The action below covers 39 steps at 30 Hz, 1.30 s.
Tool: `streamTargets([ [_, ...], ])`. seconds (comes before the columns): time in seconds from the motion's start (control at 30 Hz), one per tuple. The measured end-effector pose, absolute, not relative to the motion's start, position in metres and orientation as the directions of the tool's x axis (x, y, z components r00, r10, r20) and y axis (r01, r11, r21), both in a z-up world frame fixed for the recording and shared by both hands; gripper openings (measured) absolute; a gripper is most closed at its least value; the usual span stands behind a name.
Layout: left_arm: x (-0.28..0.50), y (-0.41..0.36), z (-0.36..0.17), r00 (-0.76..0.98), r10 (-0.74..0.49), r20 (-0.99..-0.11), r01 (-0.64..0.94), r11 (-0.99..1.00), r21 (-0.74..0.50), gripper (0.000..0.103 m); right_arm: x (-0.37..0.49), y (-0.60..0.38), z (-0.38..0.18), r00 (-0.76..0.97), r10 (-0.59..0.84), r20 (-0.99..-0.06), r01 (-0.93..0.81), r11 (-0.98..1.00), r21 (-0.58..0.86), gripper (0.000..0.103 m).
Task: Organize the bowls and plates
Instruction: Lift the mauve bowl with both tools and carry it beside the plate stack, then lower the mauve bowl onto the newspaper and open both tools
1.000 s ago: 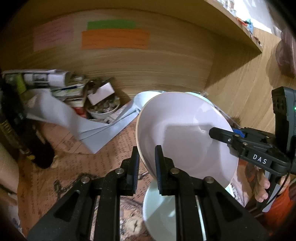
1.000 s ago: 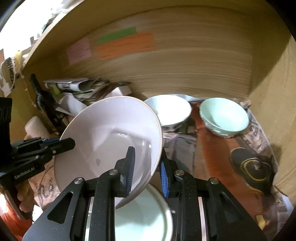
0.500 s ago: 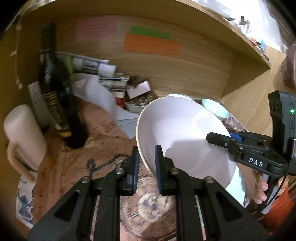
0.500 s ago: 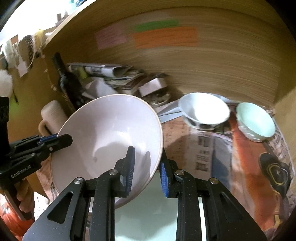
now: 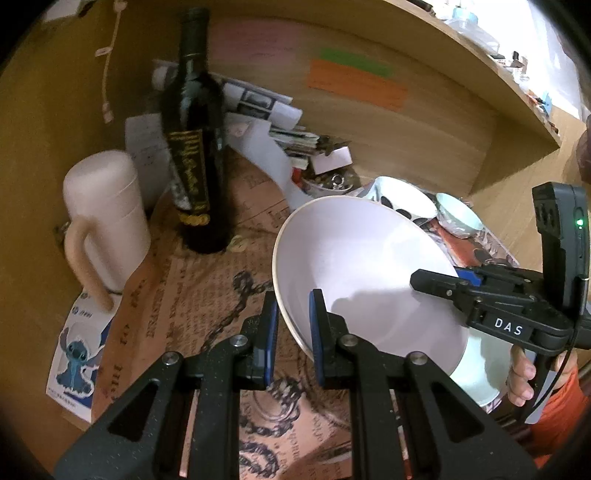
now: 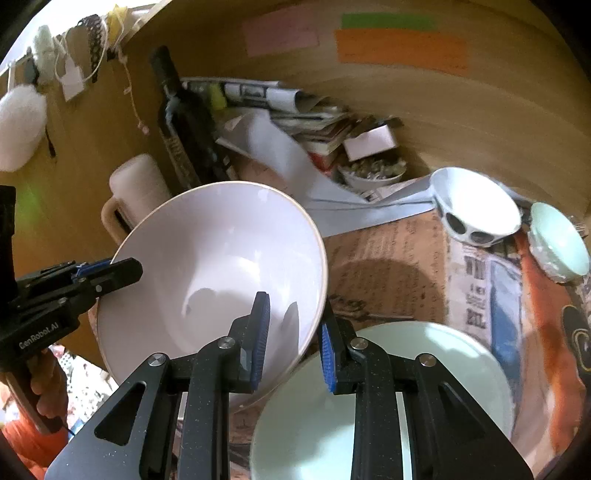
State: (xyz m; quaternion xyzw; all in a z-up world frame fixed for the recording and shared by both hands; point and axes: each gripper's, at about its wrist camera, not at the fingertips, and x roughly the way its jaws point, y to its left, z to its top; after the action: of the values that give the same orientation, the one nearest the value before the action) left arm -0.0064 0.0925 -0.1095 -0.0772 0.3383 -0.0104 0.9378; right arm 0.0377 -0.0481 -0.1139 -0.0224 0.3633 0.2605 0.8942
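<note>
White ceramic, one large bowl (image 5: 365, 280), tilted and held clear of the table (image 5: 192, 295) by two grippers. Left gripper (image 5: 292, 325): jaws narrow, clamped across the bowl's near rim, one pad inside and one outside. Right gripper (image 6: 291, 332): jaws narrow, clamped on the opposite rim in the same manner. One hand (image 5: 521, 376) is partly visible under the right gripper's handle in the left wrist view; one hand (image 6: 48, 384) under the left gripper's handle in the right wrist view.

Directly below the large bowl, towards its right side: one pale green plate (image 6: 388, 398), lying flat on the newspaper-print covering of the table.

Left of the large bowl: one cream lidded mug (image 5: 107, 218) with a handle, upright; one dark bottle (image 5: 195, 155) with a gold-printed label, upright, just beyond the mug. One cartoon sticker card (image 5: 77, 358) lies flat in front of the mug.

Beyond the large bowl, to its right: one white bowl (image 6: 476, 206) with dark oval spots on the outside, and one small pale green bowl (image 6: 561, 243) just beside it, further right. Whether the two touch cannot be told.

Behind the large bowl, against the wooden back panel: a heap of papers (image 6: 280, 103) and one small dish (image 6: 373, 170) of mixed small items. On the back panel: three paper labels, one pink (image 6: 280, 35), one green (image 6: 388, 21), one orange (image 6: 402, 50).
</note>
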Motion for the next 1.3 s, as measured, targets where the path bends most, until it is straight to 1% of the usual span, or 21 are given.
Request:
streamTargets([
  [0.33,-0.022,0.108,-0.126,0.752,-0.057,-0.657,-0.069,0.984,-0.164,0.015,0.032,-0.026,-0.13,0.544,0.456,-0.704,-0.513,0.845,0.151,0.023],
  [0.77,-0.022,0.117,-0.152,0.708,-0.079,-0.702,-0.08,0.978,-0.191,0.016,0.035,-0.011,-0.153,0.486,0.417,-0.769,-0.525,0.842,0.125,0.023],
  [0.93,-0.022,0.117,-0.154,0.708,-0.075,-0.702,-0.084,0.978,-0.189,0.016,0.034,-0.008,-0.154,0.487,0.406,-0.773,-0.539,0.836,0.099,0.023],
  [1.1,-0.018,0.114,-0.155,0.705,-0.058,-0.707,-0.089,0.981,-0.17,0.016,0.037,-0.007,-0.156,0.476,0.404,-0.781,-0.558,0.825,0.086,0.026],
  [1.17,-0.016,0.117,-0.155,0.701,-0.06,-0.71,-0.096,0.979,-0.177,0.022,0.036,-0.01,-0.155,0.471,0.417,-0.777,-0.562,0.821,0.1,0.026],
  [1.2,-0.016,0.118,-0.154,0.705,-0.052,-0.707,-0.106,0.978,-0.177,0.027,0.036,-0.011,-0.153,0.472,0.424,-0.773,-0.563,0.819,0.106,0.027],
  [1.23,-0.016,0.119,-0.151,0.714,-0.034,-0.699,-0.12,0.978,-0.169,0.033,0.035,-0.013,-0.151,0.479,0.432,-0.764,-0.564,0.819,0.109,0.029],
  [1.3,-0.018,0.121,-0.143,0.735,-0.008,-0.678,-0.132,0.979,-0.154,0.04,0.031,-0.021,-0.142,0.511,0.437,-0.74,-0.558,0.824,0.101,0.037],
])
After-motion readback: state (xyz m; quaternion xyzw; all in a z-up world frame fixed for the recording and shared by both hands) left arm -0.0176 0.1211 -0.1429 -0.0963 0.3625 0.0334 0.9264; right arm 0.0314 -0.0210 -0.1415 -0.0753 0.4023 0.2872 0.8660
